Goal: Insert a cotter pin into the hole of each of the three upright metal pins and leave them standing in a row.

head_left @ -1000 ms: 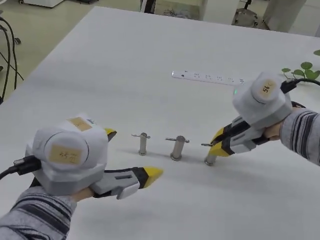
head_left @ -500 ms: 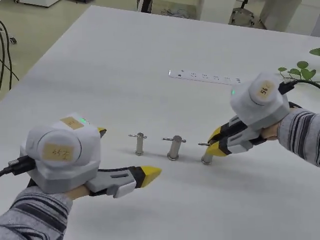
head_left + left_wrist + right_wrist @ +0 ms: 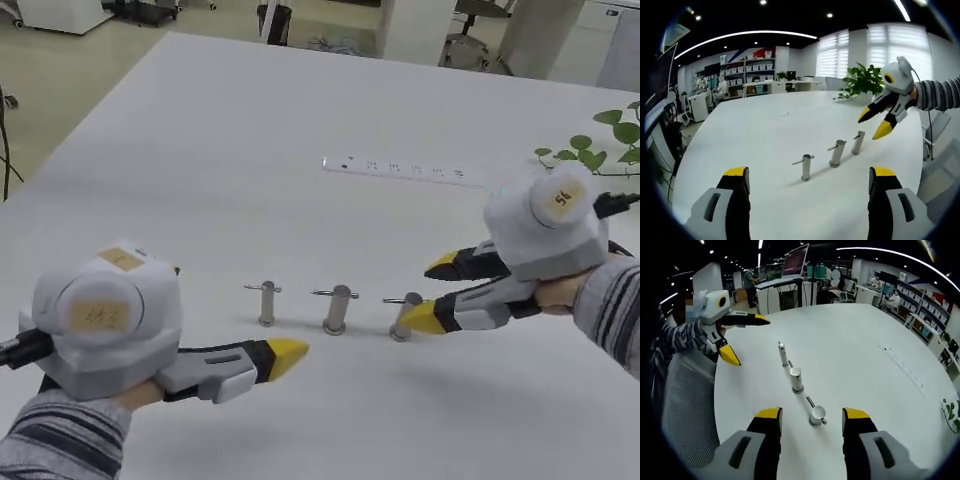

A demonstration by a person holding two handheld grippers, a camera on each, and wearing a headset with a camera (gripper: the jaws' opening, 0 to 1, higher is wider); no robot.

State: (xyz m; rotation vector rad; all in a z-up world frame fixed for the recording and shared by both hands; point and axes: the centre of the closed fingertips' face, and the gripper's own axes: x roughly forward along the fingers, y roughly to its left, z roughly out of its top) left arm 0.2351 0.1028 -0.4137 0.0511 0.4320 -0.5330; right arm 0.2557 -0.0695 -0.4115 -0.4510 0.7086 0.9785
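Three upright metal pins stand in a row on the white table: the left pin [image 3: 266, 302], the middle pin [image 3: 337, 310] and the right pin [image 3: 404, 316]. Each carries a thin cotter pin through its top. My right gripper [image 3: 430, 292] is open, its yellow tips just right of the right pin. In the right gripper view that pin [image 3: 816, 415] stands between the jaws of the right gripper [image 3: 811, 413], untouched. My left gripper [image 3: 232, 310] is open and holds nothing, near the front edge, left of the row. In the left gripper view the row [image 3: 837, 153] lies ahead of the left gripper [image 3: 808, 172].
A white power strip [image 3: 405, 170] lies on the table behind the row. A green plant [image 3: 600, 150] sits at the far right edge. The white table [image 3: 250, 150] stretches wide to the back and left.
My right gripper has opened and let go of the cotter pin in the right pin, drawing back slightly to the right. The head camera has shifted; the pins stand as before.
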